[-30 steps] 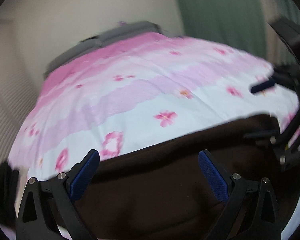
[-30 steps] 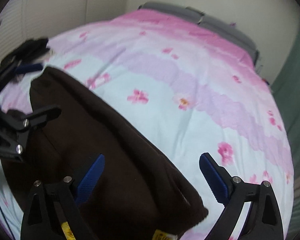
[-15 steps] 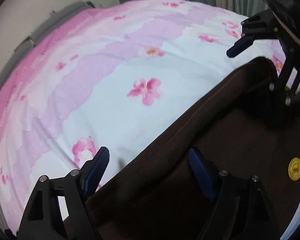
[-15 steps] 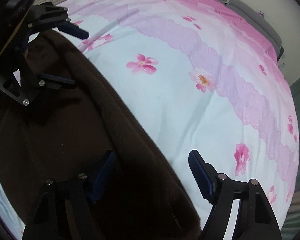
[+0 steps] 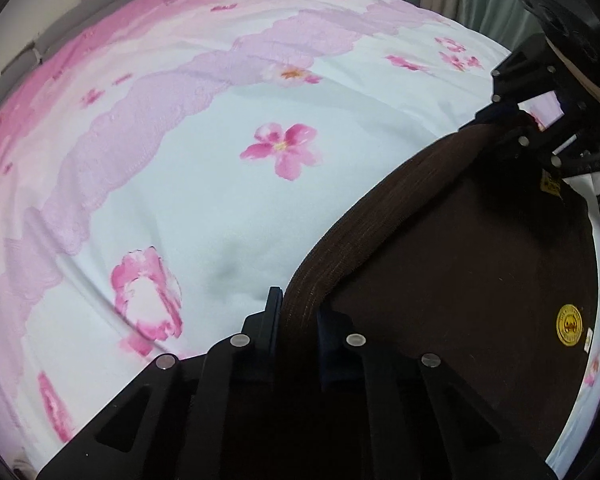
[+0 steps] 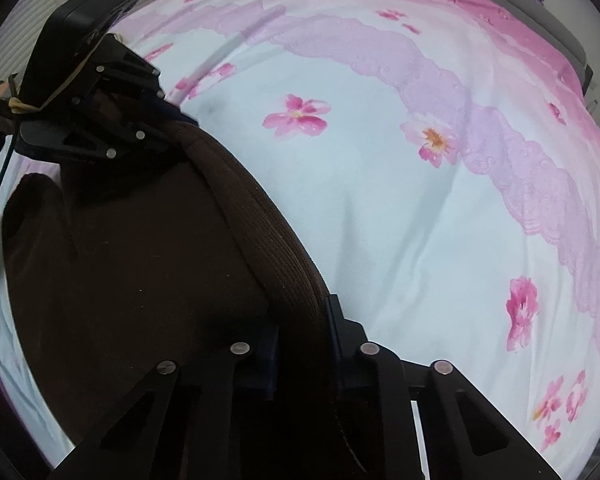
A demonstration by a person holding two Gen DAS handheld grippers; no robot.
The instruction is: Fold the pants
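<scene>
On the bed, both views: dark brown pants lie on a floral bedsheet, with a hand-held gripper at each end of the ribbed waistband.
Bedsheet (image 5: 228, 208): white and pink with flowers; fills the left and centre of the left wrist view and the right of the right wrist view.
Left hand-held gripper (image 5: 298, 312): bottom centre of its own view; its jaws have just been closing and now pinch the waistband (image 5: 380, 220).
Pants (image 5: 472, 280): lower right of the left wrist view, lower left of the right wrist view; lying mostly flat, a round yellow sticker (image 5: 570, 325) near the right edge.
Right hand-held gripper (image 6: 302, 320): bottom centre of its own view; jaws likewise just closed, clamping the waistband.
Done: both waistband ends appear secured.
Left: no fold is visible yet; the lifting, the folding over and the laying flat all seem still to come. The legs lie out of view, so their arrangement cannot be told.
</scene>
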